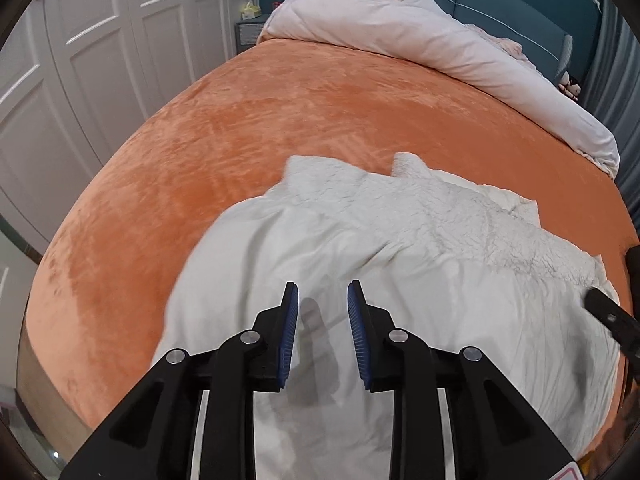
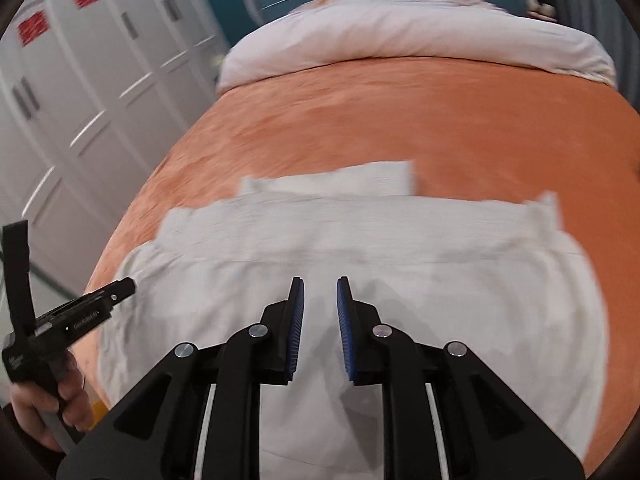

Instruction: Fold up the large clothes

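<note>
grippers 2: left gripper (image 1: 323, 292), right gripper (image 2: 320, 286) | white garment (image 1: 400, 264) 1 | bed (image 1: 240, 120) 1 | duvet (image 1: 420, 40) 1

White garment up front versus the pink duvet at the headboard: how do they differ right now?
The white garment lies spread near the bed's foot under both grippers; the pink duvet is bunched in a roll at the far end. The garment shows fleecy lining; the duvet looks smooth. Both rest on the orange bedspread.
</note>
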